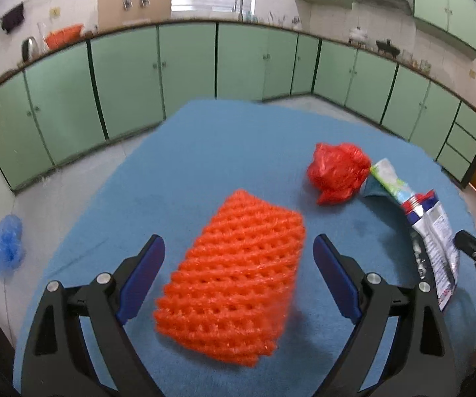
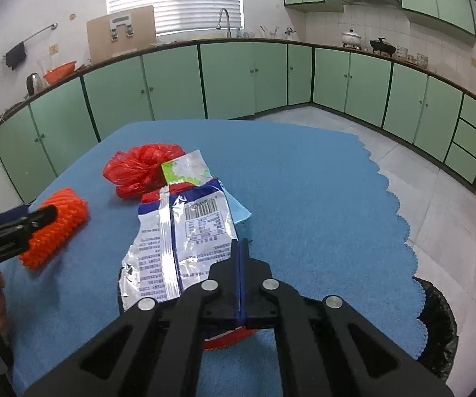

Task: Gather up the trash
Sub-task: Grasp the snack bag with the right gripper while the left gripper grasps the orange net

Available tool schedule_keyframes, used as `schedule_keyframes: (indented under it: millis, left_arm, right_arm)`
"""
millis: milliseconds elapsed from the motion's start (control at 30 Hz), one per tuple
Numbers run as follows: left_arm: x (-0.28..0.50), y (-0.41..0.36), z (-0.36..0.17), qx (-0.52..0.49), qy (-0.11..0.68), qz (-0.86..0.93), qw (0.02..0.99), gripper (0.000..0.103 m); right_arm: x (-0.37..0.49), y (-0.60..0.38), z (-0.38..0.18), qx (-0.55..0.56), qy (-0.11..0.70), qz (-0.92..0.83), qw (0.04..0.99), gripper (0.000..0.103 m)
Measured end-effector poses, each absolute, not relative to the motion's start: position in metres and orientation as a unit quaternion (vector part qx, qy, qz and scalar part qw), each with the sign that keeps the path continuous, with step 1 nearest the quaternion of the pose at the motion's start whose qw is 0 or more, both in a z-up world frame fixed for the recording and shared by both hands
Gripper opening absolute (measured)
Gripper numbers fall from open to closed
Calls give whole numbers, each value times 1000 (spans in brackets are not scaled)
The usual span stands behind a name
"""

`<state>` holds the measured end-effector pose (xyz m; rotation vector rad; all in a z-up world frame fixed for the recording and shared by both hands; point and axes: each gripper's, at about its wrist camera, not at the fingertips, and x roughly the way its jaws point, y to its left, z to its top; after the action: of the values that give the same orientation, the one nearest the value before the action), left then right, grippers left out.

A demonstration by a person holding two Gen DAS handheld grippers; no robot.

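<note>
Left claw [image 1: 239, 248]: jaws spread wide, blue pads on either side of the orange foam fruit net [image 1: 234, 278]; the pads stand clear of it and do not press it.
Right claw [image 2: 242, 244]: jaws fully together, clamped on the near right edge of the foil snack wrapper [image 2: 178, 241]; no gap shows between the blue pads.
Orange foam fruit net: lies flat on the blue cloth [image 1: 205, 152], near the front left of the counter, apart from the other trash.
Foil snack wrapper: silver, white and blue with a barcode and printed text, crumpled, lying printed side up; its far end overlaps a green and white wrapper [image 2: 185, 168].
Red plastic bag [image 2: 142, 168]: bunched into a ball, touching the green and white wrapper, beyond the snack wrapper.
Light blue flat piece [image 2: 241, 213]: pokes out from under the snack wrapper on its right side.
Black bin bag [image 2: 436, 324]: on the floor just beside the right edge of the cloth, partly hidden by it.
Blue plastic bag [image 1: 5, 248]: crumpled on the floor to the left of the counter.
Surroundings: green kitchen cabinets [image 1: 185, 66] line the walls behind.
</note>
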<state>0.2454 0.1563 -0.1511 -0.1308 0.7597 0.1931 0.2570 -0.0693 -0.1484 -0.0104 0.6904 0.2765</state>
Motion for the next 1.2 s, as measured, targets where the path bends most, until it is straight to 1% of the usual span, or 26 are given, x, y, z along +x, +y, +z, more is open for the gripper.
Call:
schedule_keyframes:
  millis: [167,233,267,300,333,367,400,433,467,567,600,733,767,800,867,933,967,1000,1067,1200]
  left_arm:
    - [266,159,-171,-64,424,100,898,89]
    - [271,159,-175,-61,438,106,891,87]
    - [271,158,-174,-56,437,110,891,78]
    - [271,156,-173,-52,435,110,892,72]
    - [271,155,-172,-53,431,106,894,60]
    - [271,154,-172,-54,430,107,895,52]
    - [270,154,-171,-58,428,106,896,48]
    - [270,153,-171,-61,427,105,896,40]
    - [269,153,-170,-66,425,106,897,35]
    - [264,150,-168,-83,420,97,899,31]
    - [263,148,-167,-87,418,94,899,30]
    - [260,134,-167,-79,411,77,905,30]
    - [260,132,-167,-73,409,77,906,30]
    - [261,131,-166,-69,408,77,907,30]
    - [263,128,-166,-60,407,77,908,30]
    - [264,124,-167,-56,409,78,908,30]
    - [264,125,-168,-57,410,78,907,30]
    - [265,127,-169,-58,412,79,906,30]
    - [265,129,-168,-59,412,79,906,30]
    - [264,123,-167,-55,409,80,907,30]
  right_arm:
    - [258,-73,-148,5,340,139,930,0]
    - [258,-73,-148,8,344,141,928,1]
    - [257,-74,-148,9,345,142,928,2]
    - [256,-74,-147,11,345,142,928,7]
    - [255,-74,-147,13,345,144,928,11]
    - [253,-74,-146,13,345,146,927,25]
    - [252,-74,-146,12,345,148,927,48]
    - [250,-73,-145,11,343,148,928,57]
    - [247,-72,-144,9,339,147,929,66]
    - [247,-70,-146,2,347,146,926,75]
    - [248,-70,-148,1,354,149,923,75]
    - [253,-68,-160,6,382,152,912,75]
    - [254,-68,-162,7,386,153,910,69]
    - [255,-68,-164,8,390,157,907,56]
    - [254,-65,-165,4,391,162,906,54]
    - [251,-62,-165,-3,388,168,906,47]
    - [250,-59,-164,-9,385,174,906,32]
    - [248,-57,-164,-14,383,178,906,20]
    - [247,-56,-164,-17,382,183,906,13]
    - [244,-64,-159,0,370,185,911,4]
